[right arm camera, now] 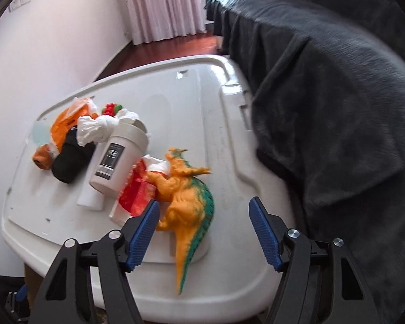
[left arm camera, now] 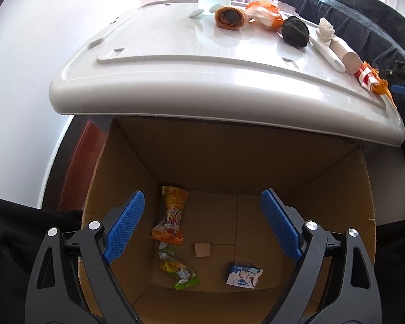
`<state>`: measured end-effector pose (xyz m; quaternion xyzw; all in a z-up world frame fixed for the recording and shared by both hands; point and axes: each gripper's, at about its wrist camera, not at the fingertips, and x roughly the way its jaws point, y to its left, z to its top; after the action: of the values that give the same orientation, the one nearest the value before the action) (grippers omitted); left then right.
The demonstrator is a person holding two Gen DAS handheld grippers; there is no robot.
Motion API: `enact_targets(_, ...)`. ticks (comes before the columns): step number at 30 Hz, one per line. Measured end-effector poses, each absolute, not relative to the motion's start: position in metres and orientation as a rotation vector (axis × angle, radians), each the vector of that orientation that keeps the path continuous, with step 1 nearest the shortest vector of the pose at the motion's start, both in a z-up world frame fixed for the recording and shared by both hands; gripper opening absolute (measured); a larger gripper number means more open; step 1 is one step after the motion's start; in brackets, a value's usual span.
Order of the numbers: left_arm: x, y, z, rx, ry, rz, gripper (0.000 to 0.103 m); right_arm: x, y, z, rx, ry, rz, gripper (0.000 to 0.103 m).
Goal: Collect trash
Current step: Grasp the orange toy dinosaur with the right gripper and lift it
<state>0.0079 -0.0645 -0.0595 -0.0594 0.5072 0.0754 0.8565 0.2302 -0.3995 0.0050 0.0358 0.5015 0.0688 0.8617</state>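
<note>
Over the cardboard box (left arm camera: 137,167) hangs the left gripper (left arm camera: 202,225), its blue pads spread wide with nothing between them. Down on the box floor lie an orange snack wrapper (left arm camera: 171,216), a green and yellow wrapper (left arm camera: 178,270) nearer the gripper, a small wooden block (left arm camera: 202,249) and a little blue and white carton (left arm camera: 243,274) toward the right wall.

Above the box's far edge juts a white plastic lid (right arm camera: 175,102), and that lid carries the rest of the clutter. The right gripper (right arm camera: 203,232) hovers over the lid's near edge, jaws apart and empty. Its left pad sits just beside an orange toy dinosaur (right arm camera: 186,202) with a green back, which lies on its side with the tail pointing at the near edge. Touching the dinosaur on the left is a red and white wrapper (right arm camera: 135,194). Beyond that lies a white cylindrical container (right arm camera: 118,159) on its side, with crumpled white tissue (right arm camera: 94,129) at its far end, a black rolled sock (right arm camera: 70,162), an orange rolled sock (right arm camera: 41,159) and an orange plastic bag (right arm camera: 64,121) toward the lid's left edge. A dark blanket (right arm camera: 324,94) drapes along the lid's right side.
</note>
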Motion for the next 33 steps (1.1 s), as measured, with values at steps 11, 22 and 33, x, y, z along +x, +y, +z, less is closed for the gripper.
enact_targets(11,0.012,-0.07,-0.068,-0.094,1.087,0.156,0.086,0.269,-0.397,-0.025,0.123,1.133,0.211,0.061)
enact_targets(22,0.011,-0.087,-0.061,-0.052,1.053,0.112,0.086,0.241,-0.385,-0.014,0.153,1.153,0.256,0.047)
enact_targets(33,0.007,-0.107,-0.04,0.031,0.974,0.052,0.086,0.218,-0.385,0.03,0.332,0.996,0.377,0.047)
